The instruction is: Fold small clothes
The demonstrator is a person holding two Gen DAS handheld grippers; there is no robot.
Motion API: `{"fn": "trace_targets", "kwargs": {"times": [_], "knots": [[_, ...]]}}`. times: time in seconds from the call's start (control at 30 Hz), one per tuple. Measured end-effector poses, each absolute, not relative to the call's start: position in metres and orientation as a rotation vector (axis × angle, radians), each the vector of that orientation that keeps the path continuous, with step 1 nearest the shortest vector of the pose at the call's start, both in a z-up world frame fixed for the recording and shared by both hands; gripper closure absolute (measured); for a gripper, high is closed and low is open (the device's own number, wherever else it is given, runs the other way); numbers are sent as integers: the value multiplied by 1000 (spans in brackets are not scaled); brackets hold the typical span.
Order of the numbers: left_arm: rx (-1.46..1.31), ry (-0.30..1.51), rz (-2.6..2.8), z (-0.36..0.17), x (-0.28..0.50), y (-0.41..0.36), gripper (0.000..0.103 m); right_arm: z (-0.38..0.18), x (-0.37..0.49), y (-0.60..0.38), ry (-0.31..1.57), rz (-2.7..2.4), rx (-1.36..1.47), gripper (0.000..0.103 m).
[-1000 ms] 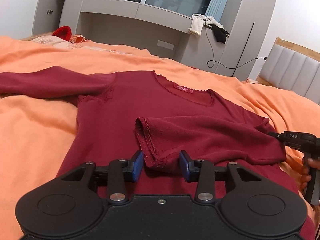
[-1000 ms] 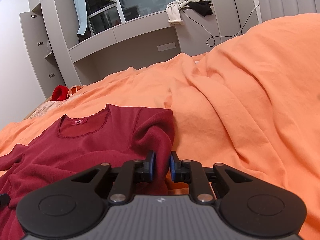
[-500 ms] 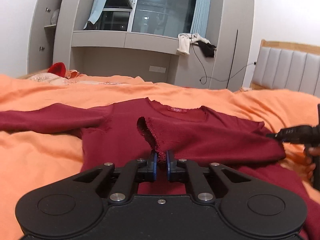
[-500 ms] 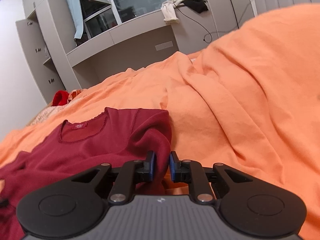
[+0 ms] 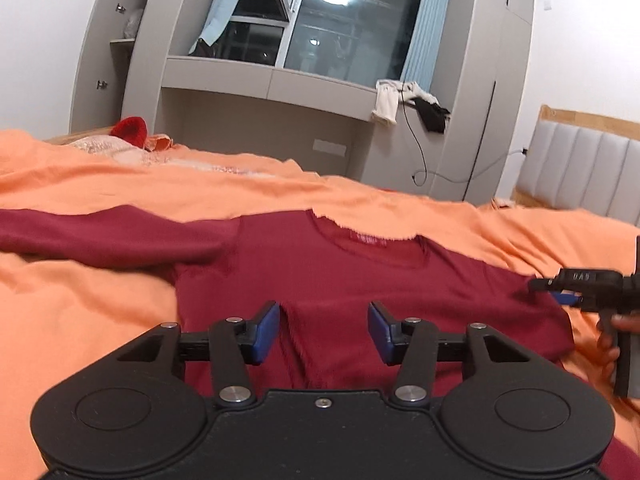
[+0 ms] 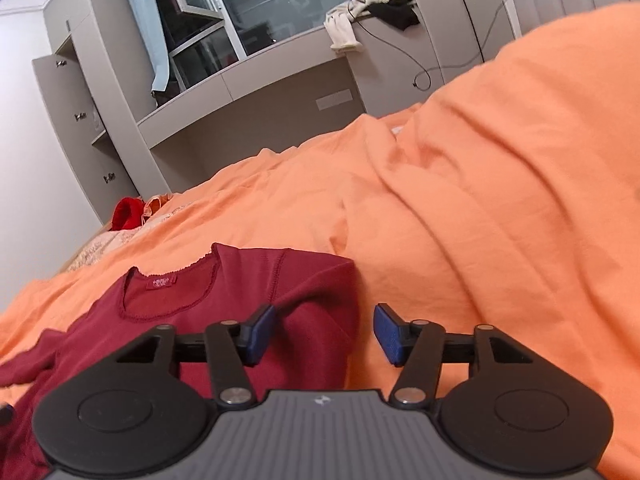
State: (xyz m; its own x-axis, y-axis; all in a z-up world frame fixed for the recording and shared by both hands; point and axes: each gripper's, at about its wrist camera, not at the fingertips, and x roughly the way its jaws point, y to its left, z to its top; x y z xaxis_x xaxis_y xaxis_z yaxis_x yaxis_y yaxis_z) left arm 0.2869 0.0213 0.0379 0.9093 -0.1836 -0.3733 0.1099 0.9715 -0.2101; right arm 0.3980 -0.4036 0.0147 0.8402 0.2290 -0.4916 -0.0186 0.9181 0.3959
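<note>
A dark red long-sleeved top lies flat on the orange bedspread, neck away from me. One sleeve is folded across the body, its cuff between the fingers of my left gripper, which is open and holds nothing. The other sleeve stretches out to the left. My right gripper is open and empty over the top's folded shoulder; it also shows in the left wrist view at the right edge of the top.
Orange bedding bulges high on the right. A red item and pale clothes lie at the far side of the bed. A grey wall unit with window stands beyond; the padded headboard is at right.
Both grippers have opened and let go of the folded sleeve, which now lies flat across the top's body. The left gripper was shut on the cuff half a second ago.
</note>
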Motion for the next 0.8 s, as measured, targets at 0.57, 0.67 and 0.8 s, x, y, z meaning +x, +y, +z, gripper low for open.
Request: {"fn": "trace_targets", "kwargs": {"times": [0.57, 0.67, 0.8], "knots": [[-147, 559, -236, 18, 300, 10, 103, 2, 400, -432, 527, 43, 535, 88], [-140, 549, -260, 21, 292, 9, 103, -5, 403, -437, 540, 24, 548, 88], [-135, 533, -293, 24, 284, 7, 103, -10, 404, -437, 550, 23, 561, 86]]}}
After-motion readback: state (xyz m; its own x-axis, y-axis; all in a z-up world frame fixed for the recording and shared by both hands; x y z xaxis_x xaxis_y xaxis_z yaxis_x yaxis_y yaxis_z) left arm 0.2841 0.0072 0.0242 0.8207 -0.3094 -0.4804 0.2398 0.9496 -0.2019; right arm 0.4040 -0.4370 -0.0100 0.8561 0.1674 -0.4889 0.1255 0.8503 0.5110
